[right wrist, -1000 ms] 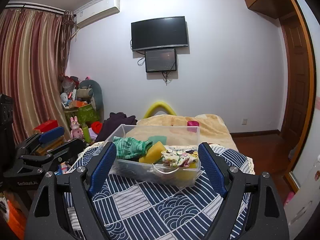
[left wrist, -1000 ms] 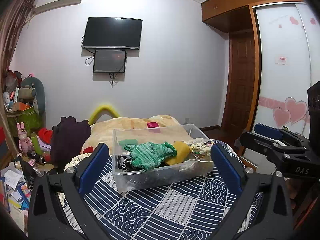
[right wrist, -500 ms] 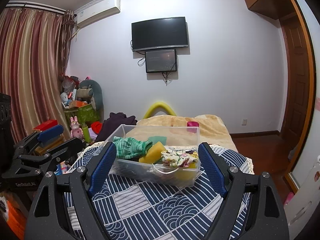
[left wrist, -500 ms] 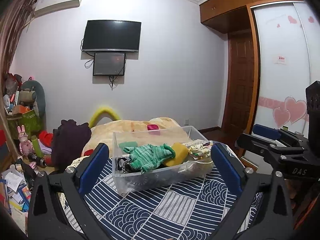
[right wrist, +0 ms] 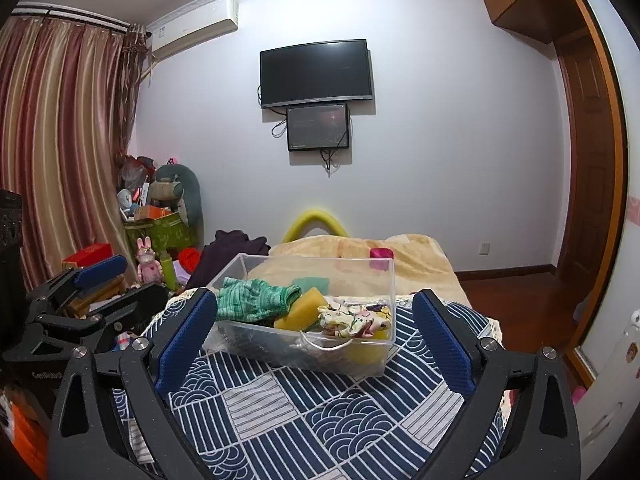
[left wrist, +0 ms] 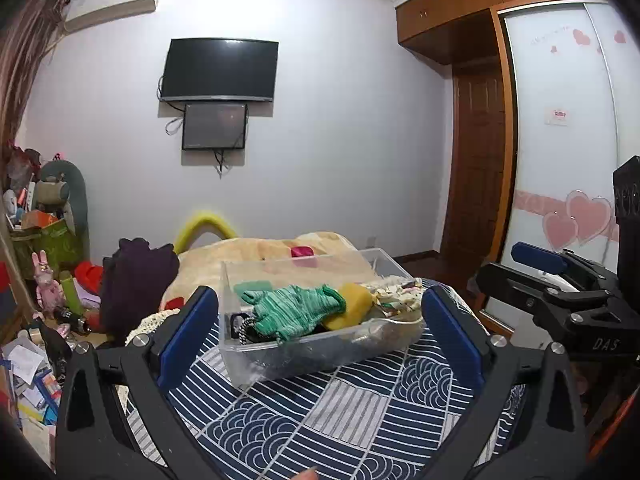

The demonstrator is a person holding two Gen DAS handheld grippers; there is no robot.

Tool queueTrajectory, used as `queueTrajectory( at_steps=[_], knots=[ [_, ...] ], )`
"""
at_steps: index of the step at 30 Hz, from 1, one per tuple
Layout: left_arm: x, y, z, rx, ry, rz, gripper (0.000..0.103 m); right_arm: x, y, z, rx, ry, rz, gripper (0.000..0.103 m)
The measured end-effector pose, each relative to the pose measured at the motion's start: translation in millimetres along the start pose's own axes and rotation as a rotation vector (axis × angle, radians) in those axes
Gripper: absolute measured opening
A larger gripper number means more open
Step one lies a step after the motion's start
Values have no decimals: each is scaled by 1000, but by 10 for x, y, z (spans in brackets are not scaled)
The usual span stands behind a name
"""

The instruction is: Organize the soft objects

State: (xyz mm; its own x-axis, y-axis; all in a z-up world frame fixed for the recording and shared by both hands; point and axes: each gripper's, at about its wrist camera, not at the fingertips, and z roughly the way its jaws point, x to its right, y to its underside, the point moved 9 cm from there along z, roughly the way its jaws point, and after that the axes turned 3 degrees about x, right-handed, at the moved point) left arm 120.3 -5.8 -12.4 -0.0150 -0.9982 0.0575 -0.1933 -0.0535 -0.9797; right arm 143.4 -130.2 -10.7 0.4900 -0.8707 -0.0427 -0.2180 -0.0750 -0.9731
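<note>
A clear plastic bin [left wrist: 240, 364] stands on a blue patterned tablecloth [left wrist: 328, 420]. It holds a green knitted cloth [left wrist: 296, 310], a yellow sponge [left wrist: 352, 308] and a patterned cloth [left wrist: 394, 300]. My left gripper [left wrist: 320, 328] is open and empty, its fingers on either side of the bin in view, held back from it. My right gripper [right wrist: 314, 336] is open and empty, also facing the bin [right wrist: 376, 280]. The green cloth [right wrist: 252, 300], sponge [right wrist: 300, 312] and patterned cloth [right wrist: 354, 320] show there too.
A bed with a beige blanket [right wrist: 360, 252] lies behind the table. Toys and boxes are piled at the left [right wrist: 160, 224]. A wardrobe [left wrist: 560, 160] and door stand at the right. The right gripper shows in the left wrist view [left wrist: 560, 300]; the left gripper shows in the right wrist view [right wrist: 80, 300].
The left wrist view has shifted slightly, the bin sitting a little lower and tilted in frame. Both grippers stay open and empty.
</note>
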Motion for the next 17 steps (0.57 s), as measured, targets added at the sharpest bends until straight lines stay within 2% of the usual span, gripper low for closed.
queueTrajectory(
  at_steps=[17],
  knots=[
    [-30, 37, 7, -14, 4, -25, 103, -7, 52, 57, -16, 3, 3, 100]
  ],
)
